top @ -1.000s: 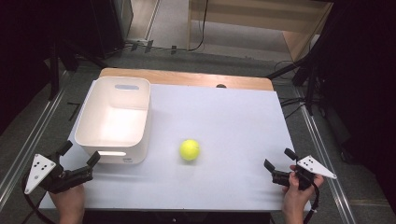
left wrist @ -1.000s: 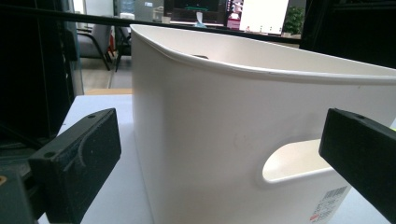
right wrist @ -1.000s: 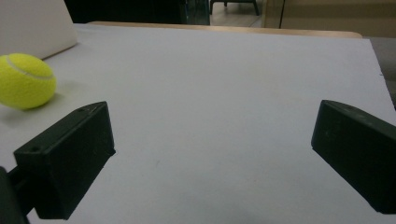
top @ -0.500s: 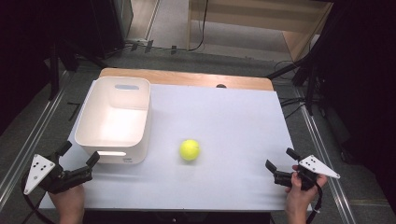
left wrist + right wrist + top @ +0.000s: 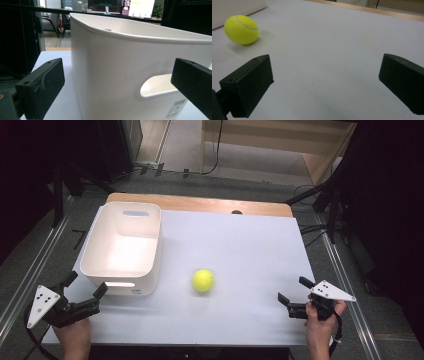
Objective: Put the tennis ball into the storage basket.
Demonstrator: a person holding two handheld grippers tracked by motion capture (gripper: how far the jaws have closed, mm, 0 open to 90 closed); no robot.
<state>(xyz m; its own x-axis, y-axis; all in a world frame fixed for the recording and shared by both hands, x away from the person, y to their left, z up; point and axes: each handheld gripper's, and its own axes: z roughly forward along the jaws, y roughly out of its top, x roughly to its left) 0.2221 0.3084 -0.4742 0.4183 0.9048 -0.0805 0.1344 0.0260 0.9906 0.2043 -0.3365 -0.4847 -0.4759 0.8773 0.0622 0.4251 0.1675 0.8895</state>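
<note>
A yellow tennis ball (image 5: 203, 280) lies on the white table (image 5: 240, 250), just right of a white plastic bin (image 5: 123, 246). In the right gripper view the ball (image 5: 241, 29) sits at the far left, beyond the jaws. My right gripper (image 5: 291, 297) rests near the table's front right edge, open and holding nothing (image 5: 327, 85). My left gripper (image 5: 82, 287) is open at the front left corner, facing the bin's near wall (image 5: 125, 75) with its handle slot (image 5: 157, 85) between the jaws.
The table's wooden far edge (image 5: 200, 204) runs behind the bin. Dark stands and cables (image 5: 320, 205) surround the table on the floor. Open tabletop lies between the ball and the right gripper.
The right gripper has drifted slightly toward the front right. The left gripper, ball and bin have barely moved.
</note>
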